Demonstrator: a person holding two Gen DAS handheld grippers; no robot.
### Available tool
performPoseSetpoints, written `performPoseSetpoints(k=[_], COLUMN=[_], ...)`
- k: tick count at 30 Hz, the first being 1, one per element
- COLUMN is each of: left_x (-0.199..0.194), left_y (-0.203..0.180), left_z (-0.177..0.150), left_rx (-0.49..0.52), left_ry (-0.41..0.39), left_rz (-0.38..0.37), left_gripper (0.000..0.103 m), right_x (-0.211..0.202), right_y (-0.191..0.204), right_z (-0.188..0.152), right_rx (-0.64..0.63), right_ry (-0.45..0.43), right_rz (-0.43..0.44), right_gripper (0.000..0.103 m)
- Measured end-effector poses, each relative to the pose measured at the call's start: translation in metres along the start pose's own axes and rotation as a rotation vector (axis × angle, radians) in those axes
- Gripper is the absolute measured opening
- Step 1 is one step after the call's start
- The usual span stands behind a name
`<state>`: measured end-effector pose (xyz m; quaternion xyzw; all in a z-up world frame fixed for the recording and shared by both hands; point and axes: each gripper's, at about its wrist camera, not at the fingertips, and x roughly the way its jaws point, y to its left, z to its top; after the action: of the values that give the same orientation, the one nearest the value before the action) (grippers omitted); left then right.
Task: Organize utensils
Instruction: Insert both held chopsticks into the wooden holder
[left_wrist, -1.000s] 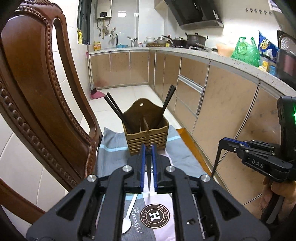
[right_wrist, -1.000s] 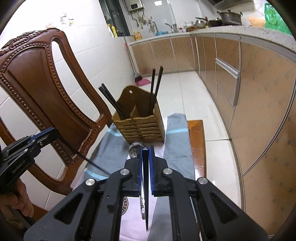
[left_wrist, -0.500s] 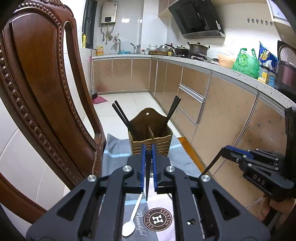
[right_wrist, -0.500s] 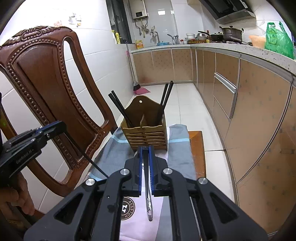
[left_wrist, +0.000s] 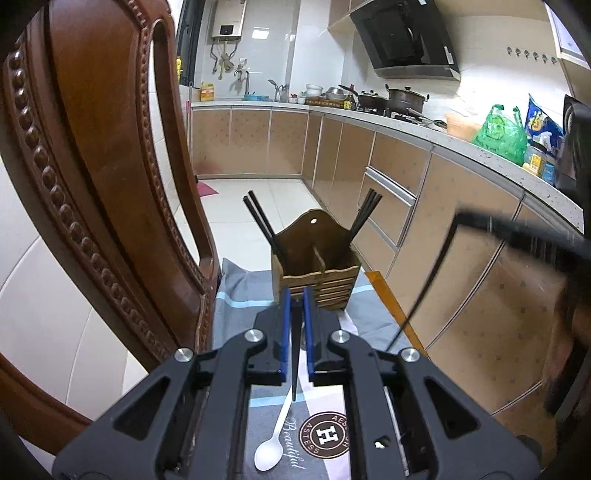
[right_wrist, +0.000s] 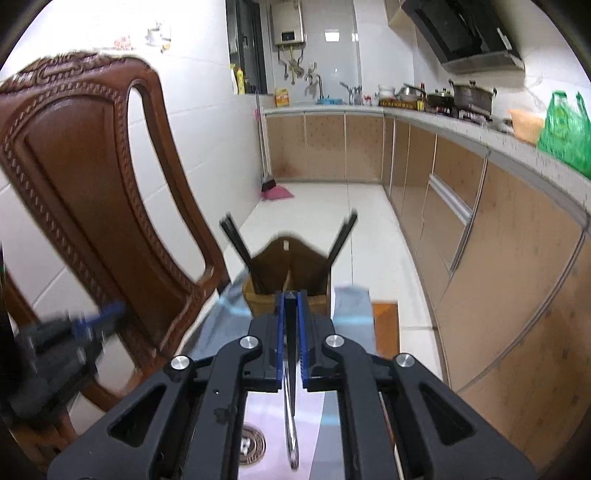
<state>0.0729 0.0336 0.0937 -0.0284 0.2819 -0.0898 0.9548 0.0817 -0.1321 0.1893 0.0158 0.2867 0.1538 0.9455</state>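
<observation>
Meanwhile the left gripper (left_wrist: 295, 299) had its jaws closed on a black chopstick (left_wrist: 294, 354) and the right gripper (right_wrist: 291, 299) on a metal utensil (right_wrist: 291, 417), both facing the wooden holder (left_wrist: 317, 273)

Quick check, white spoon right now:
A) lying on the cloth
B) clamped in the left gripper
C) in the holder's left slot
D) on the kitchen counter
A: in the left wrist view the white spoon lies flat on the cloth, in front of the wooden holder; the left gripper is shut on a black chopstick instead.
</observation>
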Motion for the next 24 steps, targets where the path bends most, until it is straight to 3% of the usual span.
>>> performPoseSetpoints(k=[7,13,17,23,24], left_x=[0.004,0.006,0.007,0.014,0.015], left_y=[0.014,0.017,0.017,0.02,0.02], left_z=[0.0,0.001,0.002,0.0,0.0], left_rx=[-0.023,-0.029,-0.033,-0.048,-0.05], left_ry=[0.008,0.009,0.01,0.027,0.029], left_rz=[0.0,-0.007,-0.014,-0.024,-0.024], left_gripper=[0.007,0.007,0.007,0.007,0.007], right_x=[0.017,0.056,0.089,0.141,0.149], right_y=[0.003,-0.003,-0.01,-0.044,-0.052], right_z=[0.07,0.105,0.11,0.085,0.077], right_rx=[0.015,0.057,0.091,0.235,0.257], right_ry=[-0.098,-0.14,-0.115,-0.027,-0.004], right_rz=[-0.03,-0.077,-0.093,-0.055,-0.045], right_gripper=[0.007,0.007,0.007,0.008,0.013])
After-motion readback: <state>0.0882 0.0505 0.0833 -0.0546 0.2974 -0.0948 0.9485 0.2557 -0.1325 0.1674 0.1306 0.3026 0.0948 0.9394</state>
